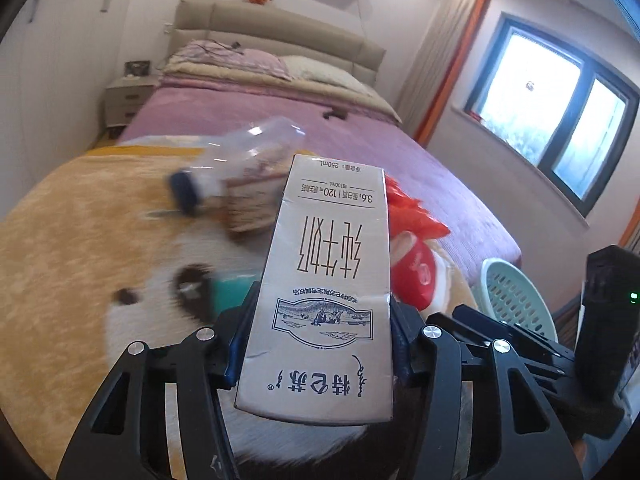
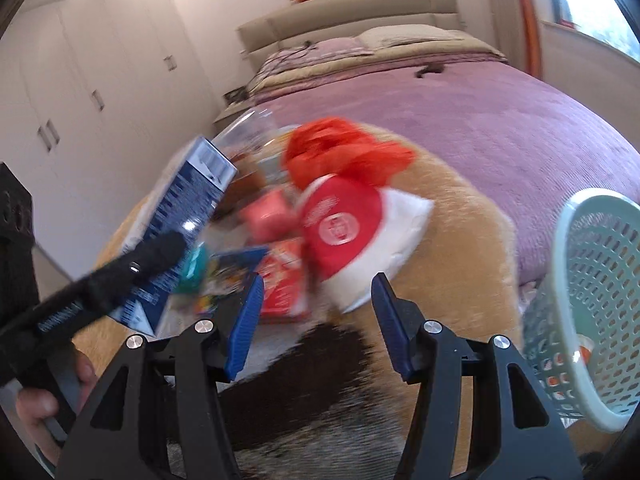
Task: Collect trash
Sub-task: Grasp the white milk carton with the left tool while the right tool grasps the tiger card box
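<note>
My left gripper [image 1: 320,332] is shut on a beige 250 mL milk carton [image 1: 324,280], held upright above the plush blanket; the carton also shows at the left of the right wrist view [image 2: 188,216]. My right gripper [image 2: 316,316] is open and empty, just above a pile of trash on the blanket: a red and white bag [image 2: 344,228], an orange plastic bag [image 2: 344,152], red snack packets [image 2: 284,284] and a blue wrapper [image 2: 232,268]. A clear plastic bottle [image 1: 240,168] with a dark cap lies behind the carton. A pale green perforated basket [image 2: 592,280] stands at the right.
The trash lies on a tan, white and brown plush blanket [image 1: 80,232] at the foot of a bed with a purple cover [image 2: 520,128]. White wardrobes [image 2: 80,80] line the left wall. A nightstand [image 1: 128,100] stands by the headboard, a window [image 1: 560,104] at the right.
</note>
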